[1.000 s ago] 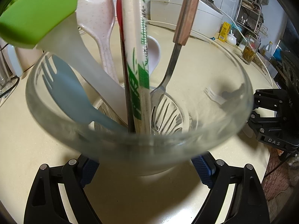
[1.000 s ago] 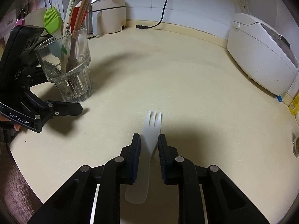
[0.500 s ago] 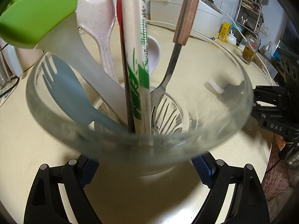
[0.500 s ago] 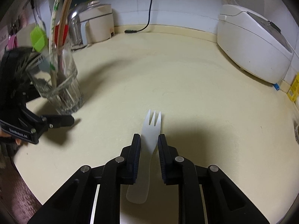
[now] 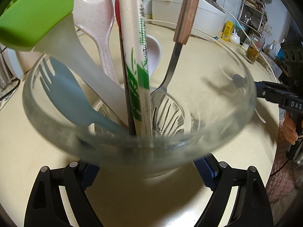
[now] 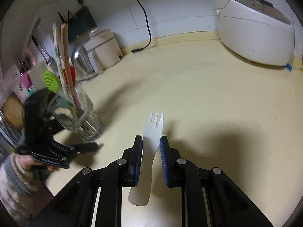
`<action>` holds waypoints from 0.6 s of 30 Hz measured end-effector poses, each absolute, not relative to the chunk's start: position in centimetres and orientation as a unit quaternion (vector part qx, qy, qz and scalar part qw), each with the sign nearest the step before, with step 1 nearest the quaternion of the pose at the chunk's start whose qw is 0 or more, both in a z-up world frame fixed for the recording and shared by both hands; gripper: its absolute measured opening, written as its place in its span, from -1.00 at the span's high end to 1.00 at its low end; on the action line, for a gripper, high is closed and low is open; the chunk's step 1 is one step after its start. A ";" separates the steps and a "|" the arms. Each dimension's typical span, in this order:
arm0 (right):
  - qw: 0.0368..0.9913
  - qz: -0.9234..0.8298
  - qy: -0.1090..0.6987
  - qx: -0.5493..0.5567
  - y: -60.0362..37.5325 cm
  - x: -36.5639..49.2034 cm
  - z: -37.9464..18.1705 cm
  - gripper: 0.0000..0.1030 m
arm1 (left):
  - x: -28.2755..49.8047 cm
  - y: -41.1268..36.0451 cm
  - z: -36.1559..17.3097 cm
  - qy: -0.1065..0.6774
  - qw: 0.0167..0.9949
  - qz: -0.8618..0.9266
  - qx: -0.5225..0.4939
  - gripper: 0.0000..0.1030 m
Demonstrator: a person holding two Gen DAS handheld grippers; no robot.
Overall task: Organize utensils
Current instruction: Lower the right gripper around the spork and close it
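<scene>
My left gripper is shut on a clear glass, its blue pads against both sides near the base. In the glass stand a green silicone brush, a blue plastic fork, a pink speckled spoon, paper-wrapped chopsticks, a white spoon and a metal fork with a brown handle. My right gripper is shut on a white plastic fork, tines pointing forward above the cream counter. The glass stands to its left, held by the left gripper.
A white rice cooker sits at the back right. A black cable hangs down the wall to the counter. A beige appliance and a steel pot stand behind the glass. A glass of tea stands far along the counter.
My right gripper has risen and rolled with the white fork in it, so its view now tilts. The left gripper and the glass have stayed still.
</scene>
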State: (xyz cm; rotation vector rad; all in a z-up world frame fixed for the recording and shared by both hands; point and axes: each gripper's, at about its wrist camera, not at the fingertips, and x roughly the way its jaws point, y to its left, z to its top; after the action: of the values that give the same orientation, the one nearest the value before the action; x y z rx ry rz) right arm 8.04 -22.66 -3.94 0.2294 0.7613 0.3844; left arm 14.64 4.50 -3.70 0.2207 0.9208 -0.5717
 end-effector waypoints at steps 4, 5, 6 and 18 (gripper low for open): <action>0.902 0.190 0.366 0.127 -23.0 8.2 -3.8 0.63 | 14.6 4.6 -3.7 0.437 0.851 -0.272 0.105 -0.73; 0.902 0.190 0.366 0.130 -23.0 8.2 -3.8 0.63 | 14.6 4.5 -3.7 0.437 0.851 -0.271 0.105 -0.73; 0.902 0.190 0.365 0.131 -22.9 8.3 -3.9 0.63 | 14.6 4.6 -3.7 0.437 0.851 -0.271 0.105 -0.73; 0.902 0.188 0.368 0.127 -23.1 8.3 -3.9 0.63 | 14.6 4.6 -3.7 0.437 0.851 -0.271 0.105 -0.73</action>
State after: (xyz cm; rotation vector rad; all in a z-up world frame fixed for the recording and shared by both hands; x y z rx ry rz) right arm 8.27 -23.08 -3.92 0.2629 0.7608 0.3880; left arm 14.60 4.64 -3.73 0.2202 0.9204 -0.5716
